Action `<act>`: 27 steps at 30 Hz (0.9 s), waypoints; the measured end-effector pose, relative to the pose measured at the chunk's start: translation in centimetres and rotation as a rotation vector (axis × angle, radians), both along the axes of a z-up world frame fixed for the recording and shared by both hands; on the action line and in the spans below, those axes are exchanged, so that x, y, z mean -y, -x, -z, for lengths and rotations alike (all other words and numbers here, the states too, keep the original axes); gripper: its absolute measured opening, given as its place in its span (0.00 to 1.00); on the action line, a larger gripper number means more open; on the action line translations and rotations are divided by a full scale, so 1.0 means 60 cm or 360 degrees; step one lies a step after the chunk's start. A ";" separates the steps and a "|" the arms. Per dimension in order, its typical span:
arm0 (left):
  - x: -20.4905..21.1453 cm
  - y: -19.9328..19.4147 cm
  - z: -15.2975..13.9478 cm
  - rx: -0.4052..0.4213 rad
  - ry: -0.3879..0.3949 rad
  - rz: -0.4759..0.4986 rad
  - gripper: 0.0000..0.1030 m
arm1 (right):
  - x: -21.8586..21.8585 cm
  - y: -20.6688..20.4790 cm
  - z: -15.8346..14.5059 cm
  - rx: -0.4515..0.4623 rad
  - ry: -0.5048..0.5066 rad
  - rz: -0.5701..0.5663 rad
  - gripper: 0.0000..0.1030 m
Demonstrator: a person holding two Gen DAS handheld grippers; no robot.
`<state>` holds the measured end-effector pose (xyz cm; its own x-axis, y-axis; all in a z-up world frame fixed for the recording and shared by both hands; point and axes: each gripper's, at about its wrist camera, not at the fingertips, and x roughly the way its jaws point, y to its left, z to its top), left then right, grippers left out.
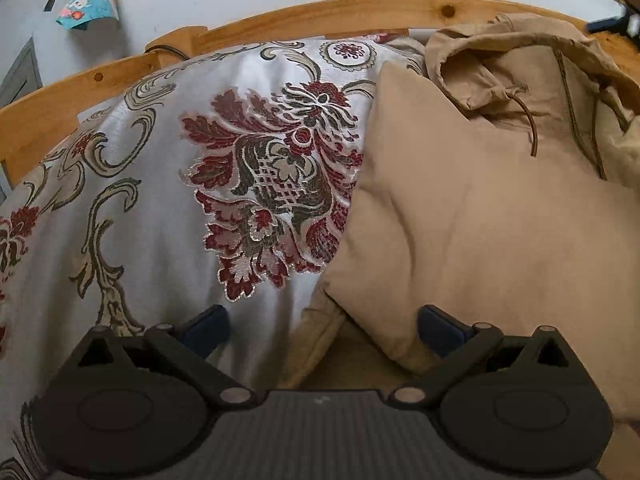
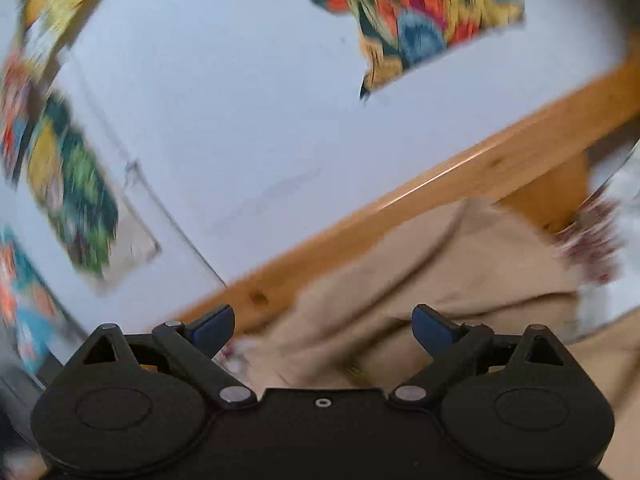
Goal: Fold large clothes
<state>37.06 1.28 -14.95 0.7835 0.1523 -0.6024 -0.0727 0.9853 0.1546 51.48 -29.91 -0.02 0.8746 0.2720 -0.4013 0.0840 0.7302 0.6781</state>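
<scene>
Comparing views: left wrist view is sharp; right wrist view is motion-smeared and tilted.
Left gripper (image 1: 323, 330): jaws wide, nothing between the blue pads; a folded corner of the jacket lies just ahead of them.
Right gripper (image 2: 323, 328): jaws wide, nothing clamped; tan cloth sits beyond and below the tips, apparently not touched, though blur makes that hard to confirm.
Jacket (image 1: 480, 208): tan hooded garment, matte woven cloth, soft creases; lies on the right side of the bedspread, hood bunched up against the far rail.
Left view only: hood (image 1: 500, 68) with brown drawstring (image 1: 532, 128), a long dark-edged seam down the front, and the jacket's folded left edge overlapping the floral motif.
Right view only: large stretch of pale wall (image 2: 248, 128) with several bright multicoloured prints (image 2: 424, 20), details unreadable.
Bedspread (image 1: 168, 208): silvery satin sheen, raised dark red and olive floral brocade, scrolling vines.
Bed frame (image 1: 360, 10): varnished pine with knots; curved by the lens in the left view, a diagonal band in the right.
</scene>
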 end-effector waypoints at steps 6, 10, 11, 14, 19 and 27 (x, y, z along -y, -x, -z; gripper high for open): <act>0.004 0.001 0.002 0.0021 -0.0006 0.0005 1.00 | -0.009 -0.086 0.035 -0.0114 -0.0239 0.0124 0.95; 0.000 -0.001 0.001 0.0025 0.0027 -0.0002 1.00 | -0.010 -0.113 0.057 -0.0193 -0.0297 0.0240 0.94; 0.001 -0.001 0.003 0.0025 0.0017 0.0000 1.00 | -0.010 -0.116 0.063 -0.0207 -0.0328 0.0257 0.94; 0.004 0.000 0.004 0.0029 -0.0004 0.0005 1.00 | -0.015 -0.118 0.076 -0.0209 -0.0388 0.0293 0.93; 0.001 0.001 0.002 0.0026 0.0012 0.0009 1.00 | -0.018 -0.123 0.082 -0.0222 -0.0375 0.0381 0.34; 0.008 0.004 -0.011 -0.0009 0.0105 0.0005 1.00 | -0.018 -0.016 0.033 -0.0108 -0.0310 0.0272 0.03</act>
